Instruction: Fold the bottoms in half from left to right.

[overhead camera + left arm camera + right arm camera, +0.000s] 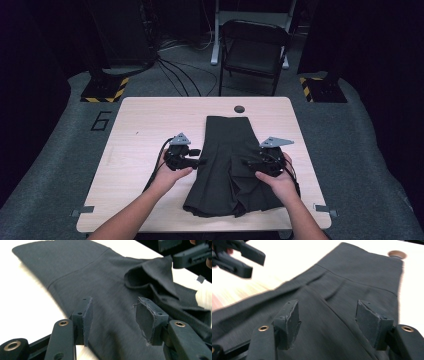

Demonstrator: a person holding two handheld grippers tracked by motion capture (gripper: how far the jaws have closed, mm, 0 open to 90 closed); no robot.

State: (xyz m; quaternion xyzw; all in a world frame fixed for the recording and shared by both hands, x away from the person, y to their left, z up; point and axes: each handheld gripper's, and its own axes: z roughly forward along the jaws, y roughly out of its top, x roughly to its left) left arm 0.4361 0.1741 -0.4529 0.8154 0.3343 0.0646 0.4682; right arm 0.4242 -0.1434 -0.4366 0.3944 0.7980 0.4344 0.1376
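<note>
Currently | dark skirt (233, 165) is laid flat mid-surface (145, 130), hem rumpled nearest the person | left hand-held gripper (196, 159) and right hand-held gripper (248, 163) are held apart, nothing clamped | fabric is judged soft, light, limp | best pinched at side edges.

Dim room, bright glaring table (150, 120), gripper views perhaps motion-blurred
</note>
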